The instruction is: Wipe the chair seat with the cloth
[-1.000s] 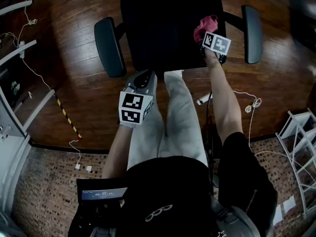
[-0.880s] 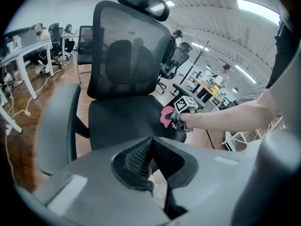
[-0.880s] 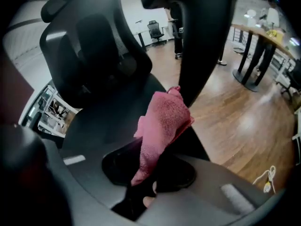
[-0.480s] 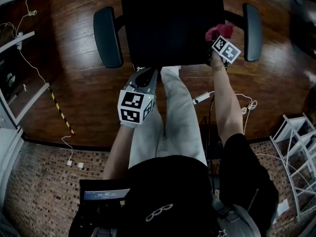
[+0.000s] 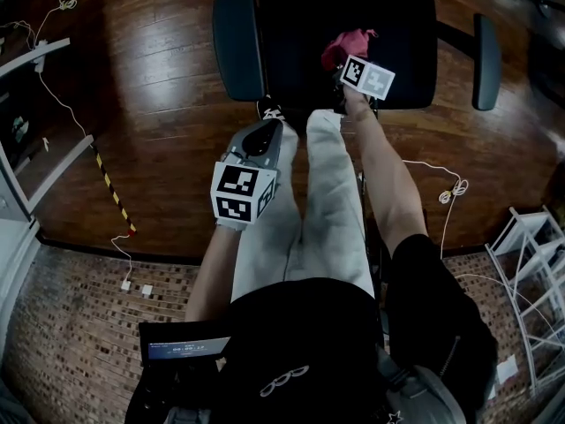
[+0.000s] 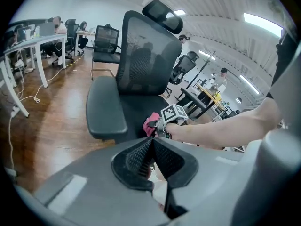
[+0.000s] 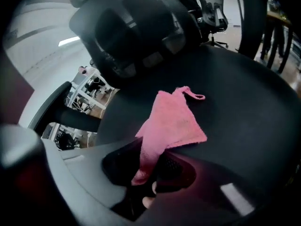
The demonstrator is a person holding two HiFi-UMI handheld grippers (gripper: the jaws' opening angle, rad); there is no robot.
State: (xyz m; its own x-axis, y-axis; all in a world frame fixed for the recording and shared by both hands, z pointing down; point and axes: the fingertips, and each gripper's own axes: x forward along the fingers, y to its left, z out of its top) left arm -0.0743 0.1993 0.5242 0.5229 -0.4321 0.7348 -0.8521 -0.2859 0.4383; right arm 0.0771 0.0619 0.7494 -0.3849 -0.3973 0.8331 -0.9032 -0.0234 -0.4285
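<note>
Right gripper [image 7: 149, 163] has its jaws clamped on one corner of the cloth [image 7: 175, 120]. The rest fans out just ahead of the jaws, flat on the seat [image 7: 244, 93], likely so that dragging the gripper sweeps the fabric over the surface. It's held by an end, not the middle, which leaves most of the cloth free to touch the seat. Left gripper [image 6: 151, 150] has its jaws pressed together with nothing between them. It hangs well back from the chair, over the person's legs [image 5: 331, 193], and seems idle and out of the wiping path. Count: one cloth, pink; one chair being wiped, with two armrests [image 5: 237, 29], one to each side of the right gripper; two grippers. More chairs stand far beyond the left gripper, too small to count surely. Wiping looks underway.
</note>
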